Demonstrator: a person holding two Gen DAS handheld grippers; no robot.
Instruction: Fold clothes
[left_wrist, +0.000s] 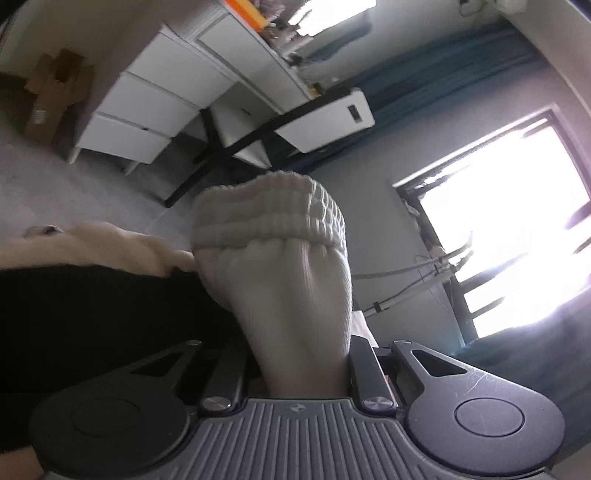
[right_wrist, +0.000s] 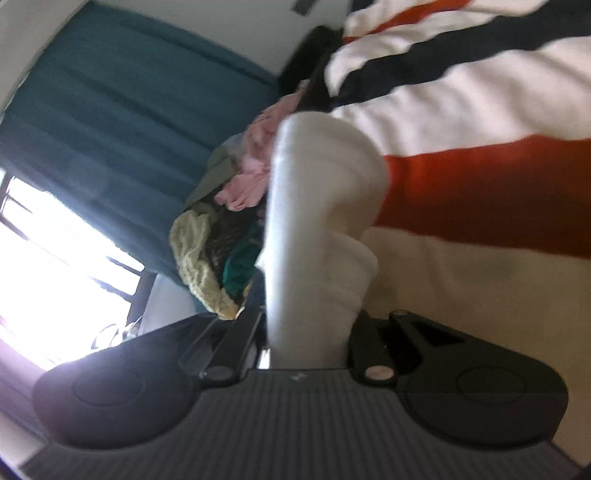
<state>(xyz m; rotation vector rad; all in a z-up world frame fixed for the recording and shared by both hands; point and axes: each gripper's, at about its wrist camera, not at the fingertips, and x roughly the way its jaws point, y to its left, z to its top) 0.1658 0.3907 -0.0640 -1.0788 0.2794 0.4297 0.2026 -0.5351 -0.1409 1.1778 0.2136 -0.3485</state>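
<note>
While both cameras are tilted and blurred, you can see your left gripper (left_wrist: 295, 365) with its jaws clamped on a cream ribbed sock (left_wrist: 280, 266), whose cuff end runs straight forward from the jaws, lifted in the air with the white drawers (left_wrist: 147, 107) far behind. Your right gripper (right_wrist: 306, 343) likewise has its jaws clamped on white sock fabric (right_wrist: 317, 229), long axis forward, near a striped cloth (right_wrist: 461, 147) and a clothes pile (right_wrist: 221, 229). Whether both hold one sock I cannot tell.

A striped blanket (right_wrist: 461, 110) is spread as the surface, with a clothes pile (right_wrist: 229, 206) heaped on it.
</note>
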